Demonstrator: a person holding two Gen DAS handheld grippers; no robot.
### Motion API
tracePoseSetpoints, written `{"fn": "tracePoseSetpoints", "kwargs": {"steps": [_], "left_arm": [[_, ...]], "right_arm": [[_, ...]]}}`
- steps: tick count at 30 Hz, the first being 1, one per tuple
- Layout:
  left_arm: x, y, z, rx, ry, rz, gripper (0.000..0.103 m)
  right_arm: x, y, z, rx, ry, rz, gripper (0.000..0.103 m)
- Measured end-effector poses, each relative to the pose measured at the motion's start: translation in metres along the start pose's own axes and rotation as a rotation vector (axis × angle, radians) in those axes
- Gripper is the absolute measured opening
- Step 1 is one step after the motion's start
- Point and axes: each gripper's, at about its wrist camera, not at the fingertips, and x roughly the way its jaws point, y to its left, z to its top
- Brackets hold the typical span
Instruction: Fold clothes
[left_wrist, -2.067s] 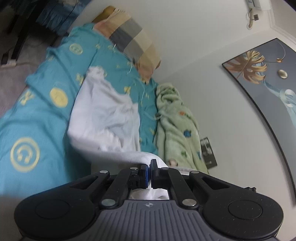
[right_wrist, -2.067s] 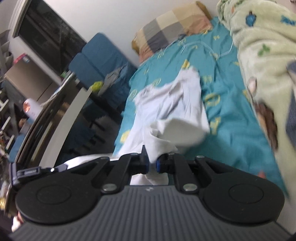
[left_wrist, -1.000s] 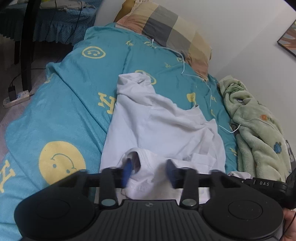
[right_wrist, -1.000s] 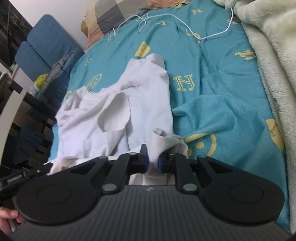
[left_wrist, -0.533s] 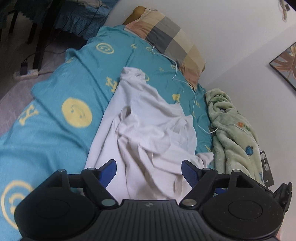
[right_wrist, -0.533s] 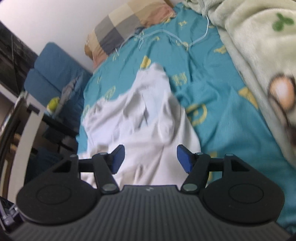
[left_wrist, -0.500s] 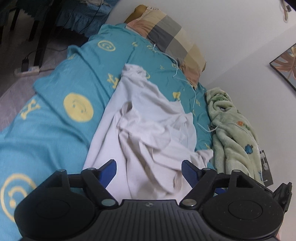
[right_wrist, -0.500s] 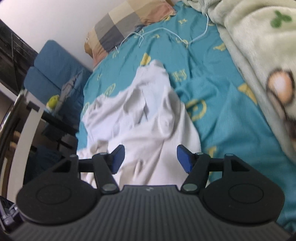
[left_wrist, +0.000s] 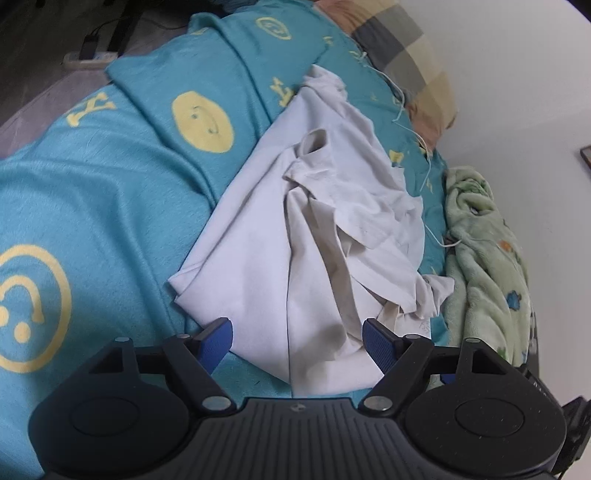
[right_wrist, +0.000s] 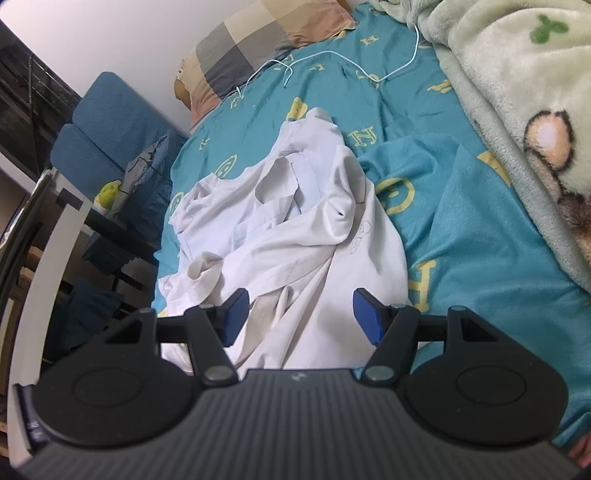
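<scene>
While both the left gripper (left_wrist: 297, 338) and right gripper (right_wrist: 300, 314) gape empty, each should pinch a shirt (left_wrist: 314, 236) edge just ahead of its fingers.

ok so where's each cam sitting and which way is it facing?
Left wrist: on the left tongs, angled down at the crumpled white shirt on the teal bedspread; both blue pads spread, empty.
Right wrist: on the right tongs, angled down at the shirt; pads spread, fingertips at the bottom right corner.
Shared: shirt, bedspread, checked pillow, green blanket.
</scene>
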Motion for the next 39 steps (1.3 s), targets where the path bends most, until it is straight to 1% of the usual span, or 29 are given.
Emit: {"fn": "tracePoseSetpoints", "kwargs": {"steps": [4, 6, 9, 10, 13, 16, 19, 21, 25, 26, 29, 32, 33, 35, 36, 39], "left_arm": [[0.008, 0.011, 0.003, -0.086, -0.005, -0.021, 0.079], [0.01, 0.017, 0.004, -0.128, -0.013, -0.033, 0.079], [0.008, 0.021, 0.004, -0.162, -0.027, -0.058, 0.079], [0.008, 0.023, 0.004, -0.173, -0.033, -0.065, 0.079], [0.008, 0.027, 0.004, -0.209, -0.042, -0.081, 0.078], [0.007, 0.028, 0.003, -0.217, -0.045, -0.087, 0.078], [0.007, 0.024, 0.004, -0.201, -0.049, -0.101, 0.078], [0.008, 0.019, 0.004, -0.172, -0.054, -0.121, 0.078], [0.008, 0.004, 0.005, -0.1, -0.051, -0.17, 0.077], [0.008, -0.001, 0.005, -0.076, -0.051, -0.177, 0.077], [0.008, -0.019, 0.008, 0.013, -0.052, -0.186, 0.076], [0.014, -0.037, 0.014, 0.047, -0.03, -0.171, 0.073], [0.018, -0.043, 0.015, 0.046, -0.021, -0.171, 0.073], [0.032, -0.051, 0.017, 0.024, 0.025, -0.161, 0.073], [0.04, -0.052, 0.016, 0.009, 0.047, -0.142, 0.072], [0.064, -0.055, 0.016, -0.017, 0.108, -0.085, 0.063]], "right_arm": [[0.002, -0.005, 0.0, 0.05, 0.013, 0.031, 0.066], [0.003, -0.017, -0.002, 0.153, 0.035, 0.07, 0.066], [0.009, -0.04, -0.009, 0.356, 0.083, 0.131, 0.065], [0.012, -0.045, -0.013, 0.406, 0.102, 0.143, 0.065], [0.023, -0.05, -0.022, 0.48, 0.168, 0.161, 0.065], [0.032, -0.049, -0.03, 0.507, 0.219, 0.146, 0.065], [0.036, -0.05, -0.035, 0.523, 0.232, 0.12, 0.065], [0.038, -0.052, -0.035, 0.528, 0.223, 0.092, 0.065], [0.039, -0.054, -0.034, 0.519, 0.176, 0.034, 0.062], [0.039, -0.054, -0.033, 0.512, 0.169, 0.02, 0.06], [0.038, -0.055, -0.034, 0.499, 0.16, 0.0, 0.059], [0.035, -0.059, -0.034, 0.502, 0.147, -0.009, 0.059], [0.034, -0.062, -0.033, 0.504, 0.145, -0.008, 0.06], [0.034, -0.067, -0.032, 0.508, 0.147, -0.005, 0.06], [0.034, -0.067, -0.031, 0.51, 0.147, -0.004, 0.06], [0.036, -0.066, -0.03, 0.512, 0.146, -0.006, 0.06]]}}
